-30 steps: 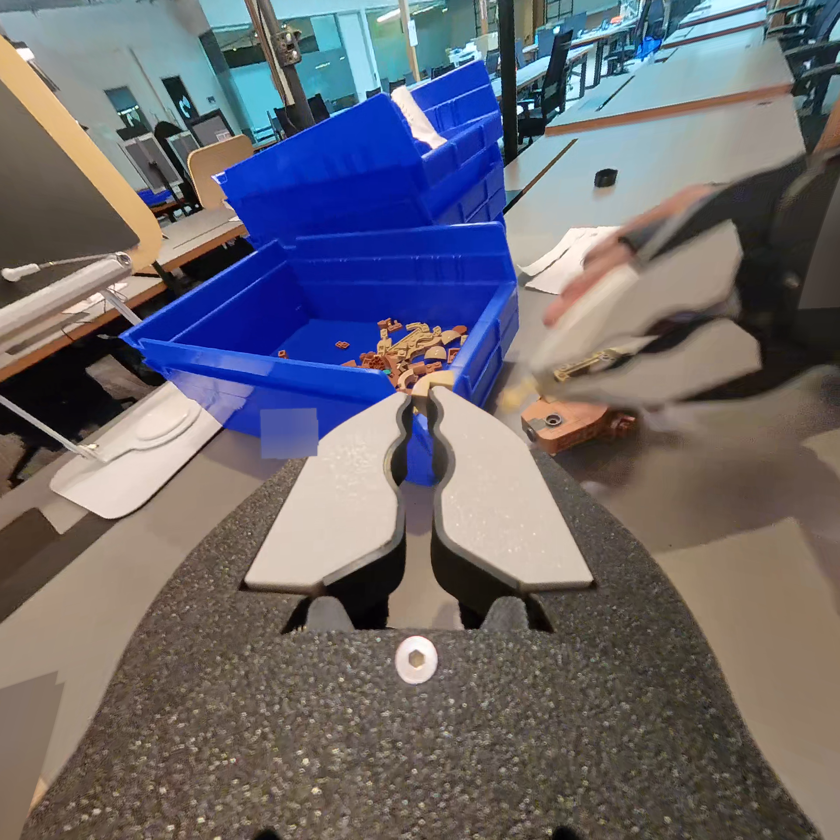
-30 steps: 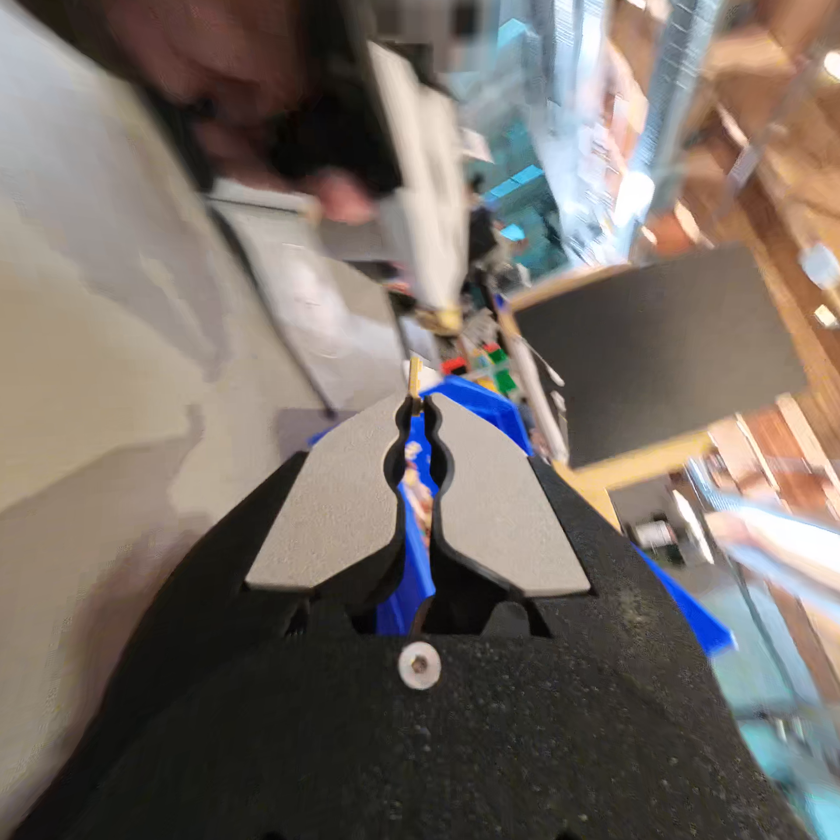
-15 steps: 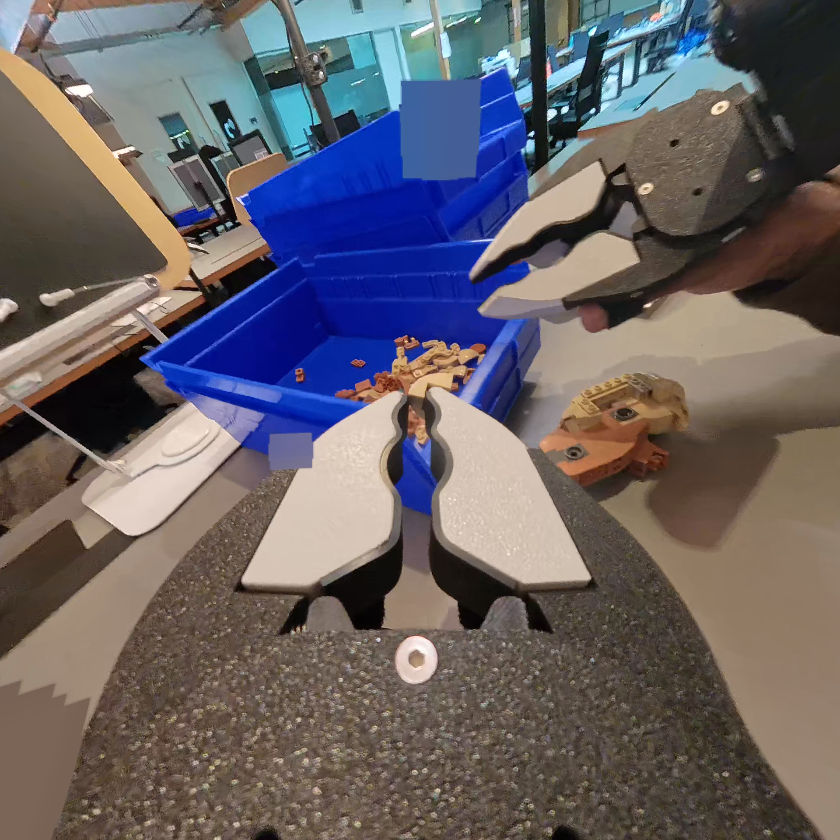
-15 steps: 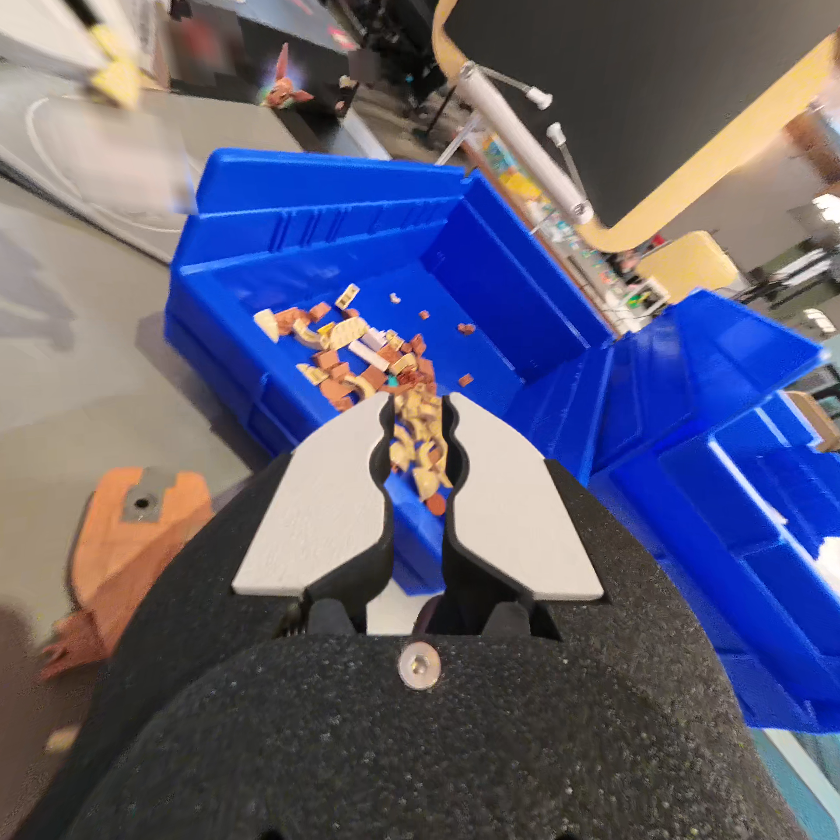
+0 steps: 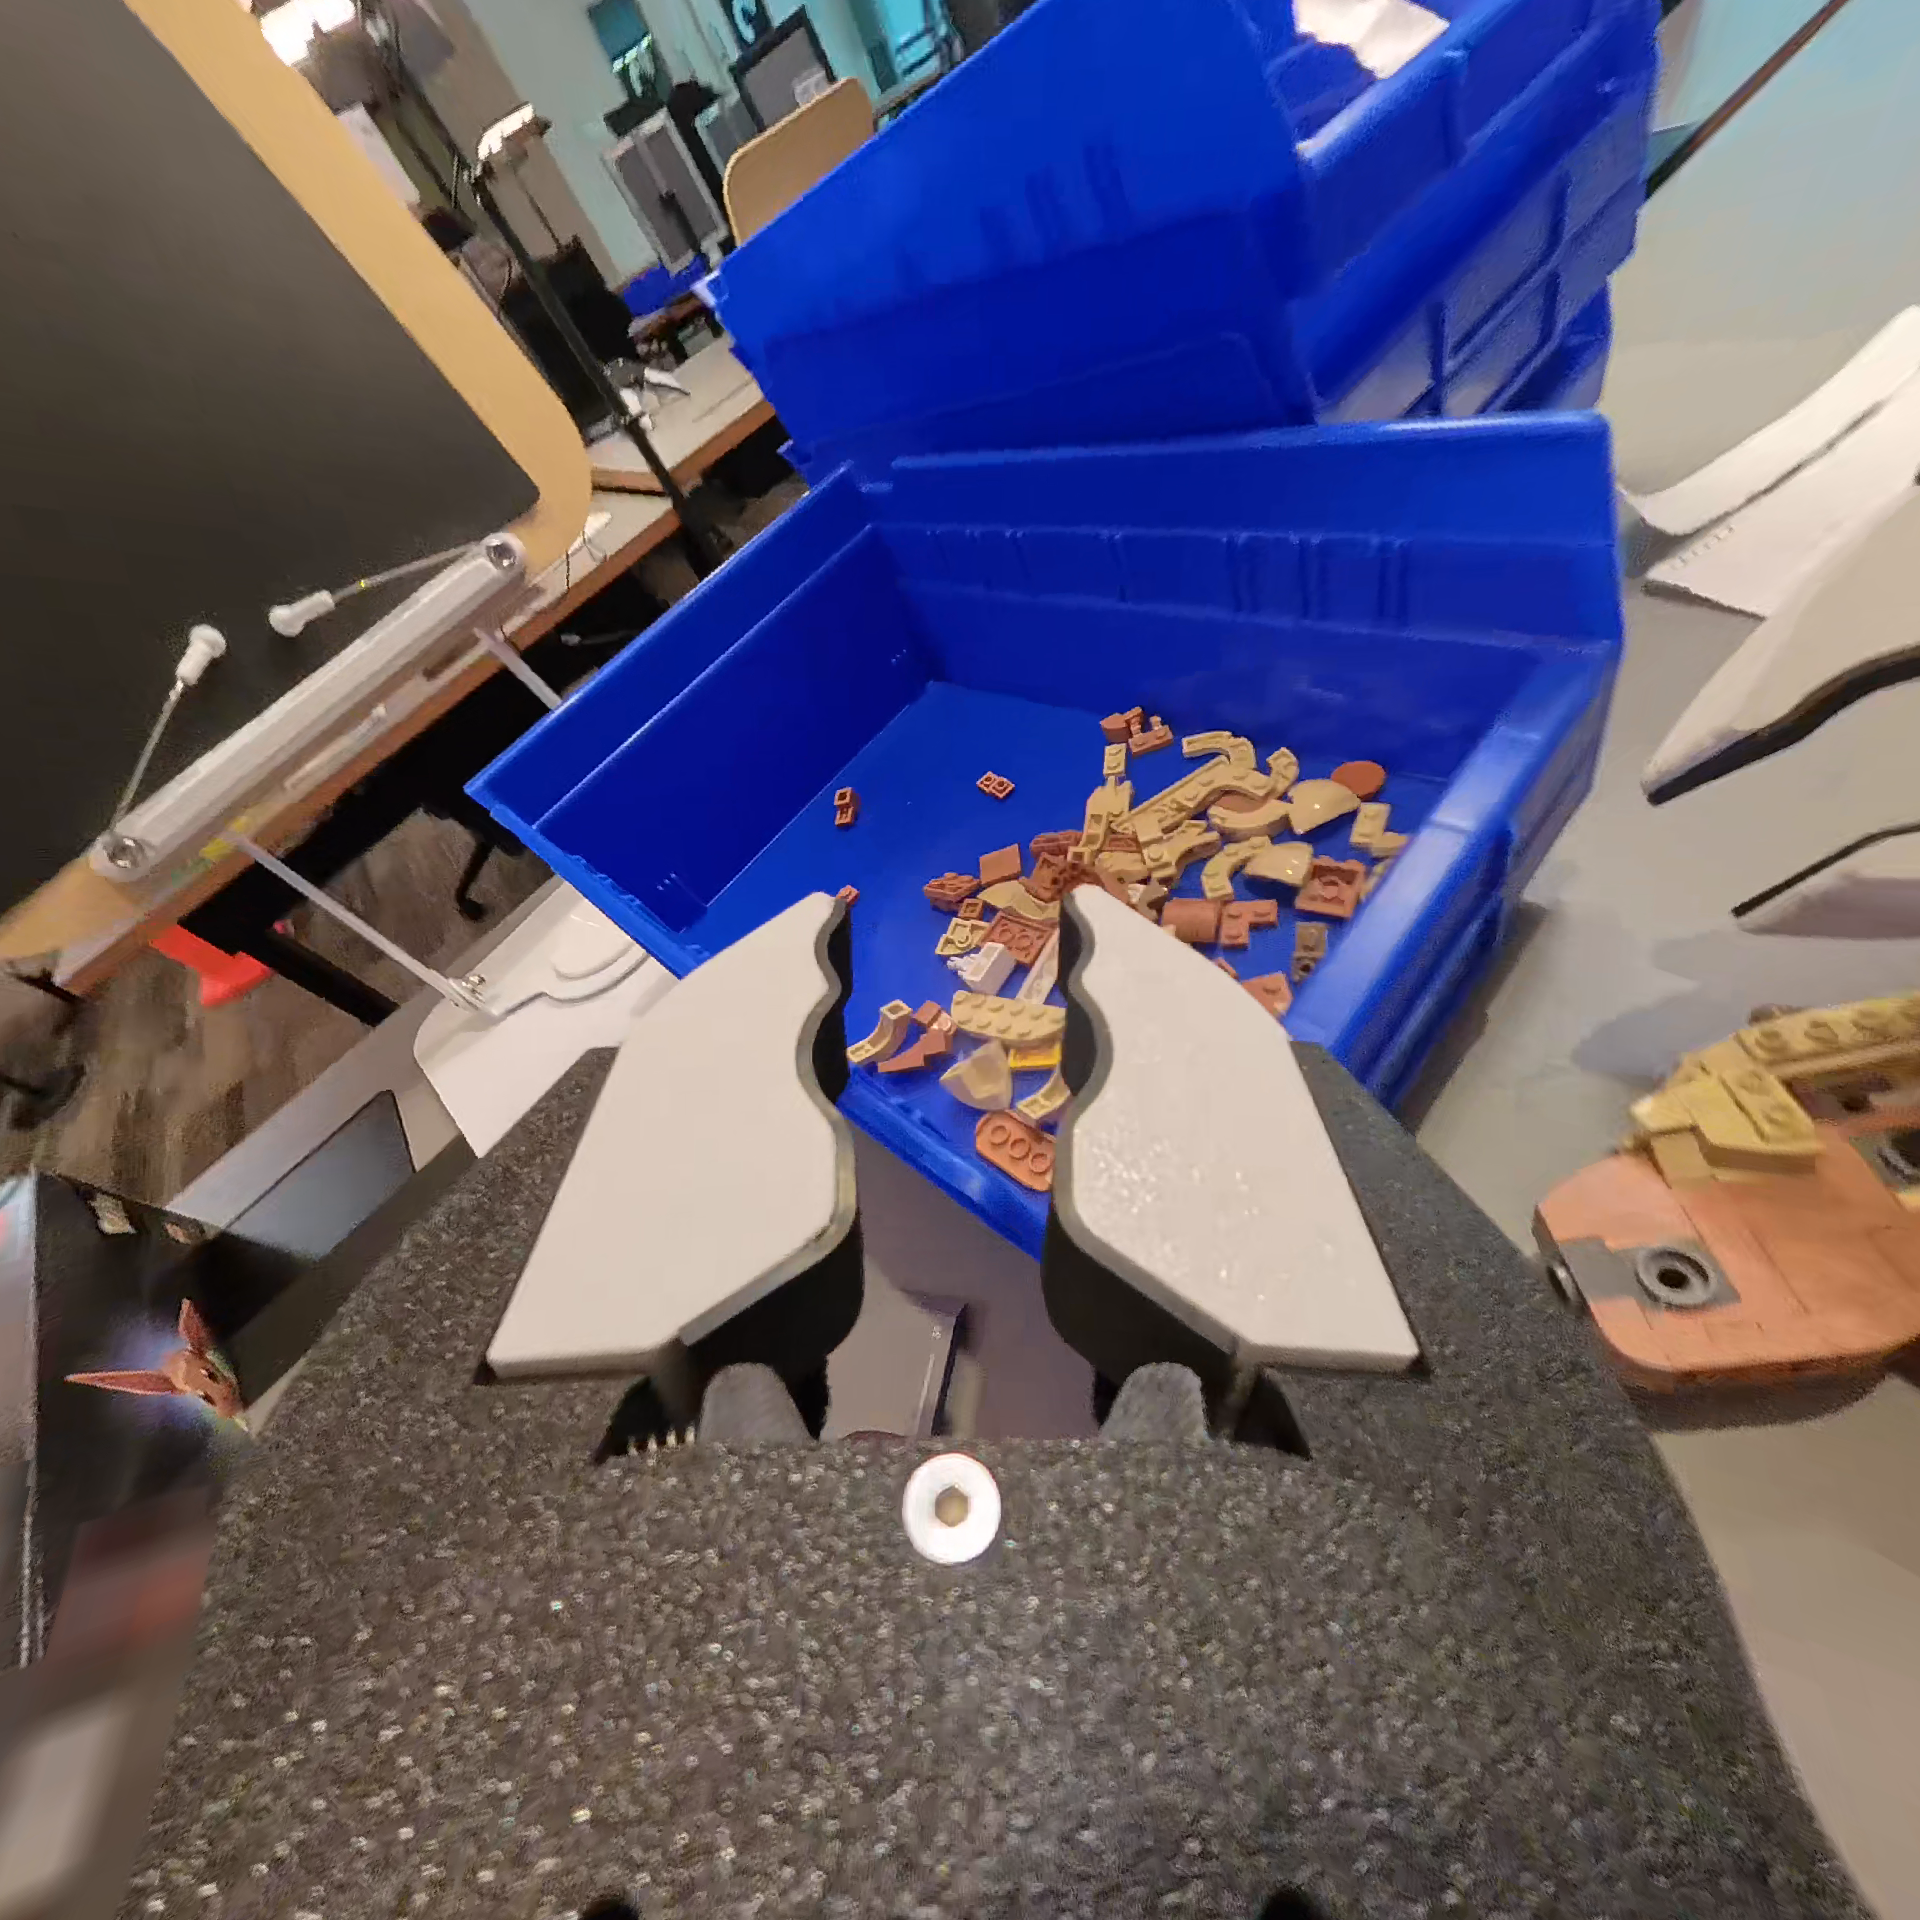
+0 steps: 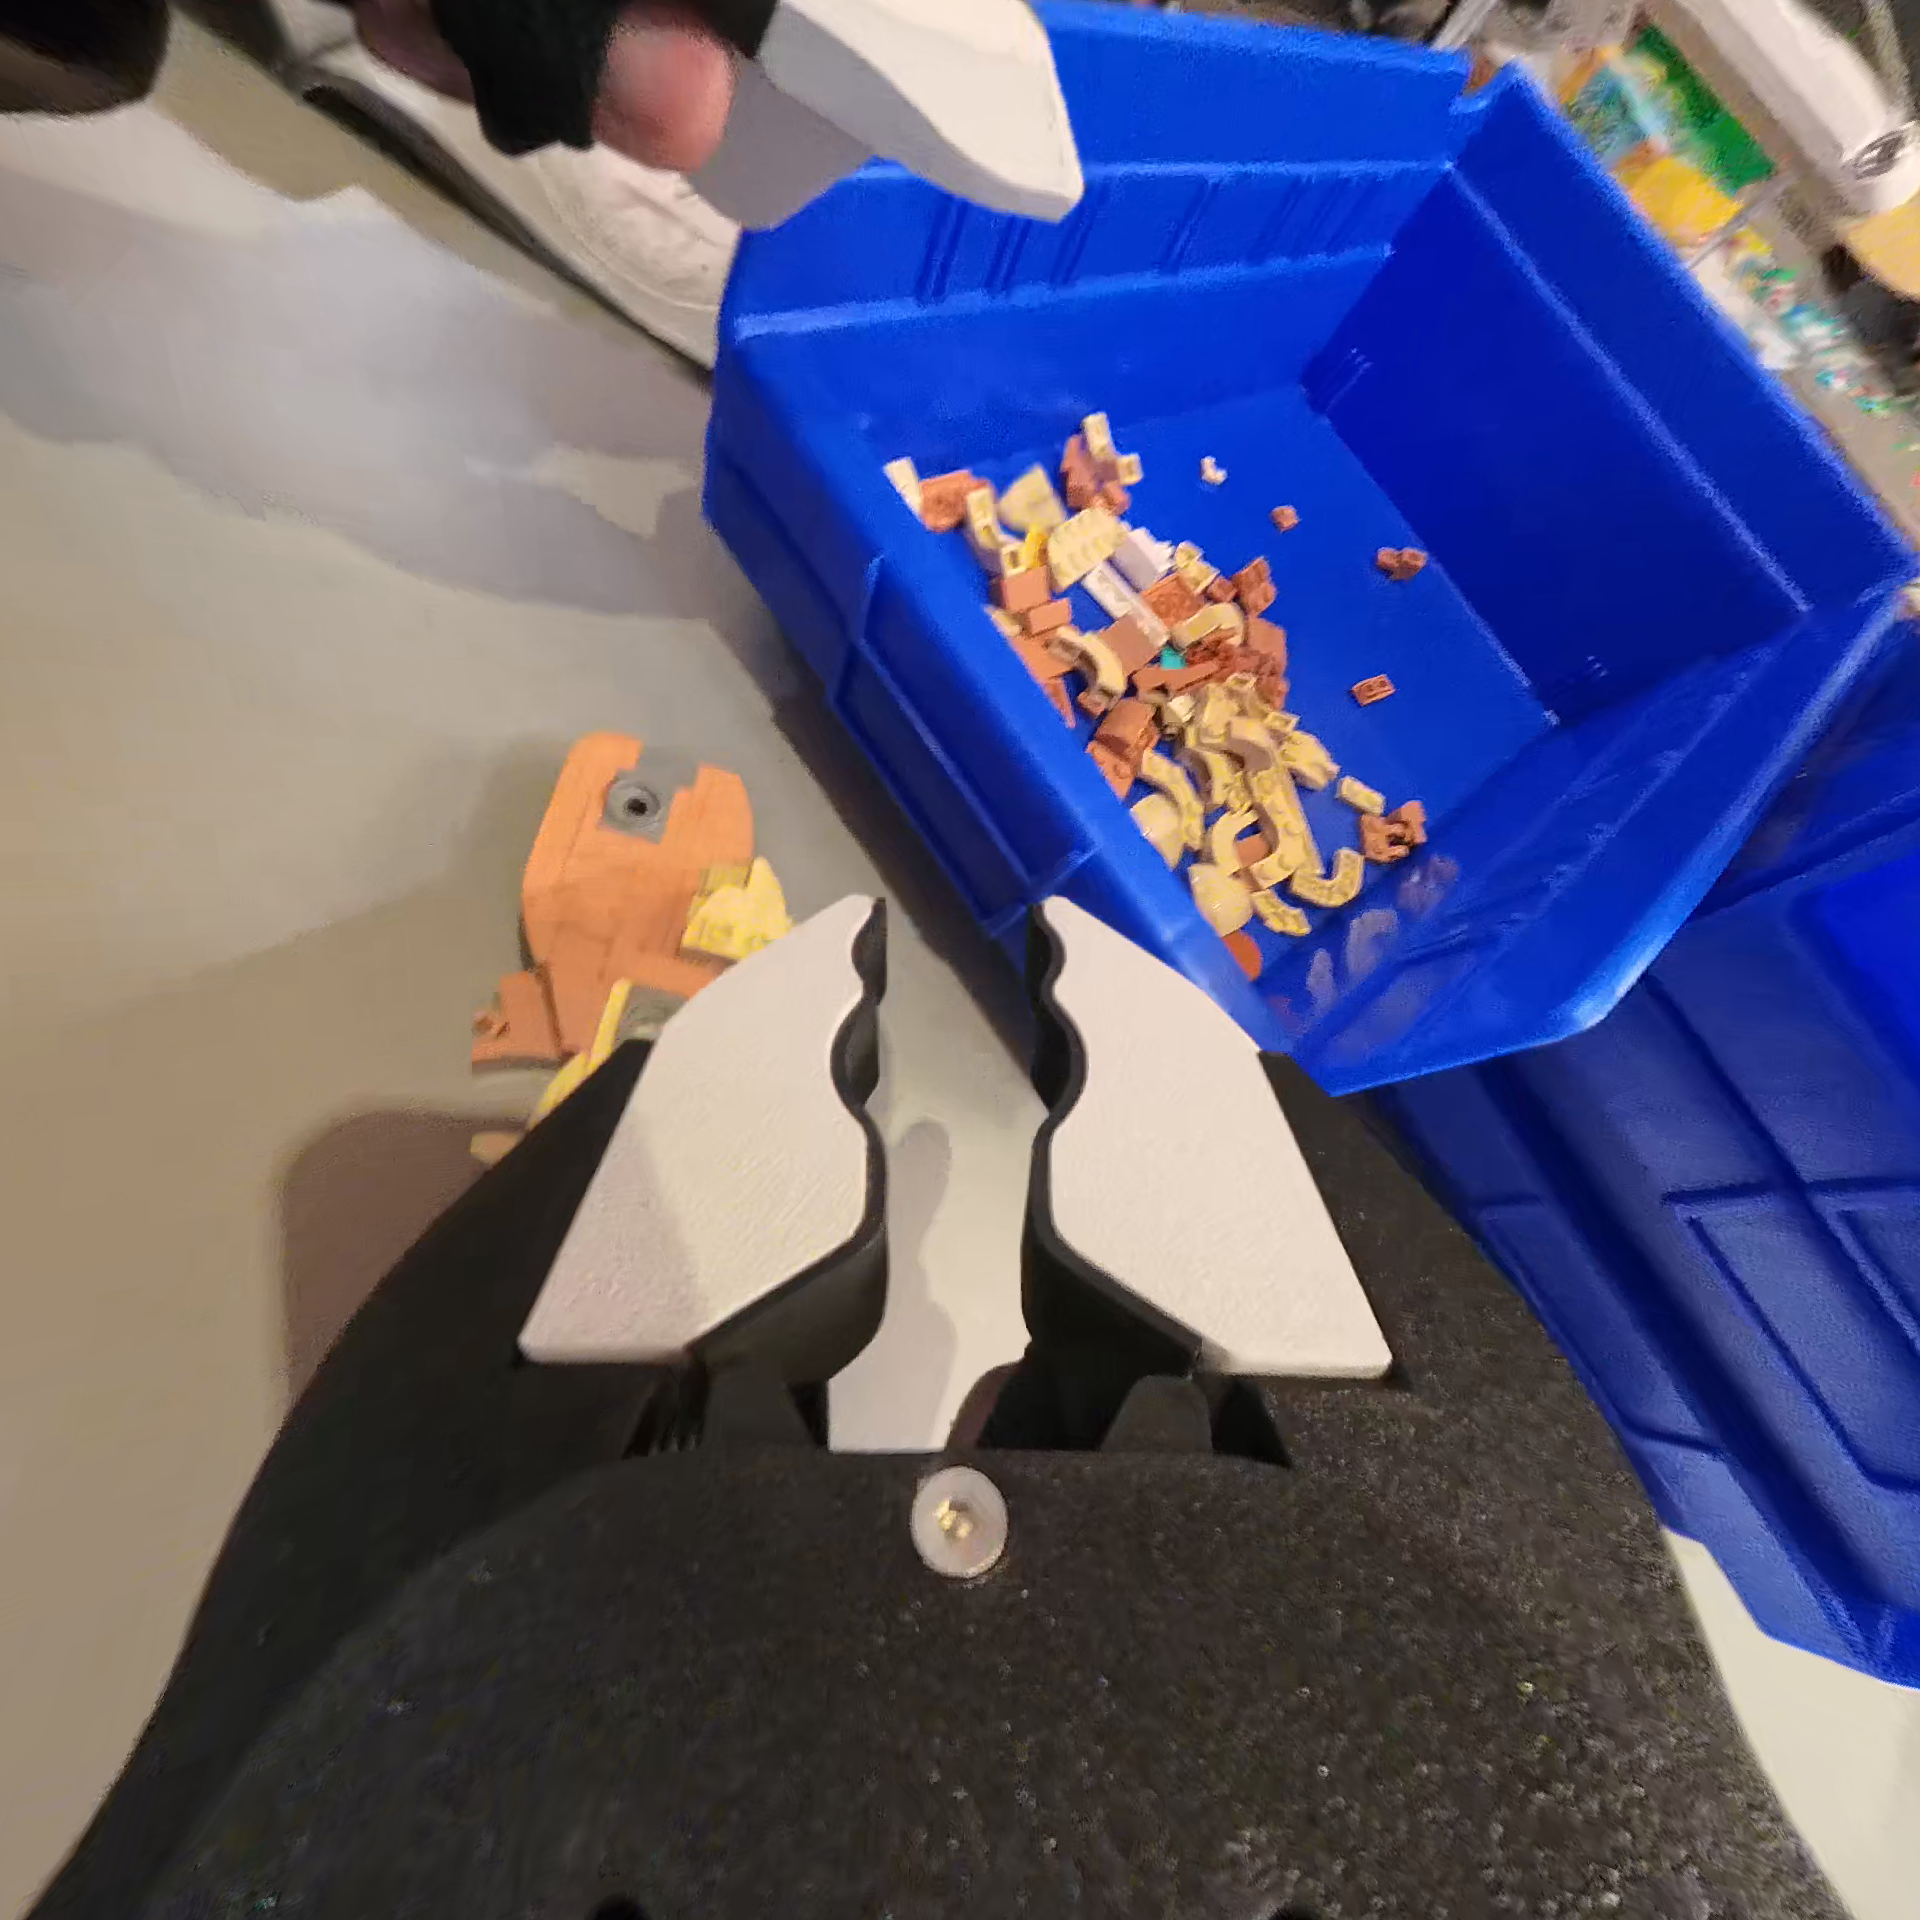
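My left gripper (image 5: 951, 904) is open and empty, hovering over the near edge of a blue bin (image 5: 727, 748). A pile of tan and brown toy bricks (image 5: 1174, 862) lies in the bin beyond the fingertips. My right gripper (image 6: 956, 914) is open and empty above the grey table, just outside the bin's corner (image 6: 1049, 914). The bin (image 6: 1558, 416) and its brick pile (image 6: 1174, 686) lie ahead to its right. A partly built orange and tan brick model (image 6: 623, 883) lies on the table to its left; it also shows in the left wrist view (image 5: 1745, 1216). The right gripper's fingers (image 5: 1787, 686) show at the left wrist view's right edge.
More blue bins (image 5: 1039, 239) are stacked behind the first, and another (image 6: 1714, 1299) stands right of my right gripper. A black panel with a tan edge (image 5: 208, 312) stands at left. White papers (image 5: 1766, 468) lie at far right. A gloved hand (image 6: 582, 73) holds the left gripper.
Both grippers were shut on small tan pieces a second ago. The right opened over the bin first, then drew back; the left has now opened over the bin, and neither holds a piece.
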A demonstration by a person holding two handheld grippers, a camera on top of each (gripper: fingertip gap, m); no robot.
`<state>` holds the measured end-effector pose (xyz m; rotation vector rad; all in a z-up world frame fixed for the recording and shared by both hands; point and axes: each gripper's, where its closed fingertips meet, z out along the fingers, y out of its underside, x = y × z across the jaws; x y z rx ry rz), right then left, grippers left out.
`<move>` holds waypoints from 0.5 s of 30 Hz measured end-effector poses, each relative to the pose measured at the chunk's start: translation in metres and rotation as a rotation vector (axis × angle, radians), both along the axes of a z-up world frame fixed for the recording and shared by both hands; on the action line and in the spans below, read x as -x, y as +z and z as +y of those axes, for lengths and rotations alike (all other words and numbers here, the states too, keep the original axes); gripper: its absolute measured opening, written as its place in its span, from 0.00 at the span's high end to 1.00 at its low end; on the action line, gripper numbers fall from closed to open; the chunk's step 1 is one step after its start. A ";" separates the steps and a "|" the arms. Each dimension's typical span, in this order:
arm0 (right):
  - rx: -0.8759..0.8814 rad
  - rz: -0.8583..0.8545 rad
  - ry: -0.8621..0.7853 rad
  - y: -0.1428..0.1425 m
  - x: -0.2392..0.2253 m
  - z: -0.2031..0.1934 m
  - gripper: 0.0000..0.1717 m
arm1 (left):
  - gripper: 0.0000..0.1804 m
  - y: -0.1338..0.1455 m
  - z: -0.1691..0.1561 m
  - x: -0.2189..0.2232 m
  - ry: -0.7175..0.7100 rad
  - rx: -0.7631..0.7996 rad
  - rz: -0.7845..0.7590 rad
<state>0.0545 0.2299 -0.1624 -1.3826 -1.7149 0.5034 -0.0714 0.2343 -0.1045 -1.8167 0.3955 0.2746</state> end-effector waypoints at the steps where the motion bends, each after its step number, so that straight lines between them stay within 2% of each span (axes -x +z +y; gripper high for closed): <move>1: 0.006 -0.014 0.014 -0.003 -0.004 -0.003 0.85 | 0.79 0.000 -0.005 -0.004 -0.020 -0.013 0.016; 6: 0.046 0.001 0.038 -0.011 -0.028 -0.015 0.84 | 0.78 -0.019 -0.039 -0.053 -0.260 -0.004 0.108; 8: 0.058 0.032 0.023 -0.014 -0.038 -0.018 0.84 | 0.77 -0.030 -0.049 -0.058 -0.282 0.010 0.175; 15: 0.073 0.111 -0.010 -0.019 -0.059 -0.028 0.83 | 0.77 -0.048 -0.071 -0.078 -0.363 0.027 0.260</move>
